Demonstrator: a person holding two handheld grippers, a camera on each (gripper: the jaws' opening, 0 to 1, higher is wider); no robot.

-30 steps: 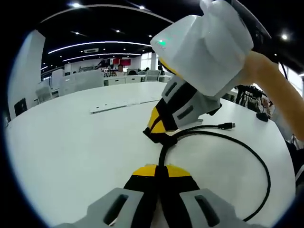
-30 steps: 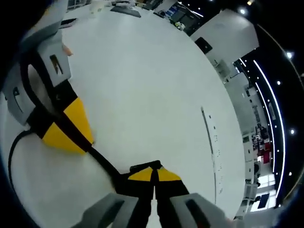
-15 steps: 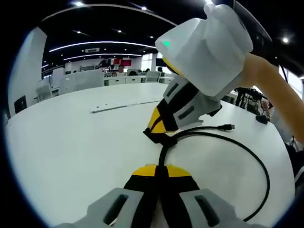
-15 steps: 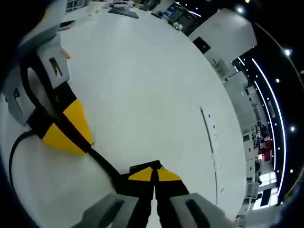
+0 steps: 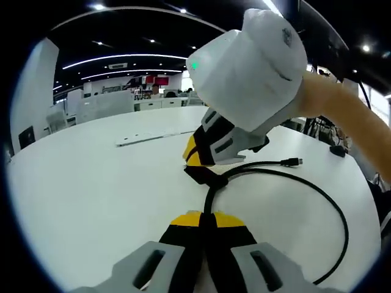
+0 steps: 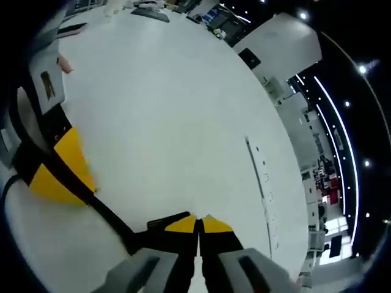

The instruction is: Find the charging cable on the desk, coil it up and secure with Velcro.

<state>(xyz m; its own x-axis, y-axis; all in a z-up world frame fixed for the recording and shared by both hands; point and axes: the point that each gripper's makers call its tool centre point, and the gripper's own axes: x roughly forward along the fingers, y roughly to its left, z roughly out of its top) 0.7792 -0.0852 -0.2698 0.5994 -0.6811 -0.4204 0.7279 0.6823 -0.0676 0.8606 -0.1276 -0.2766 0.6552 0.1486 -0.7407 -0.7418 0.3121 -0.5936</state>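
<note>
both tongs are pinching the black charging cable (image 5: 293,180), left tongs (image 5: 206,218) at bottom centre, right tongs (image 5: 197,160) mid-frame, which i've just rolled over, starting the coil while the loop lies right on the white table (image 5: 91,183).

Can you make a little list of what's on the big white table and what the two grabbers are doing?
surface: white desk
cable: black charging cable, looped on the desk, plug end lying free
left gripper: shut on the cable
right gripper: shut on the cable near a flat black strap
cable between grippers: short taut stretch
other item: long white strip farther back
</note>
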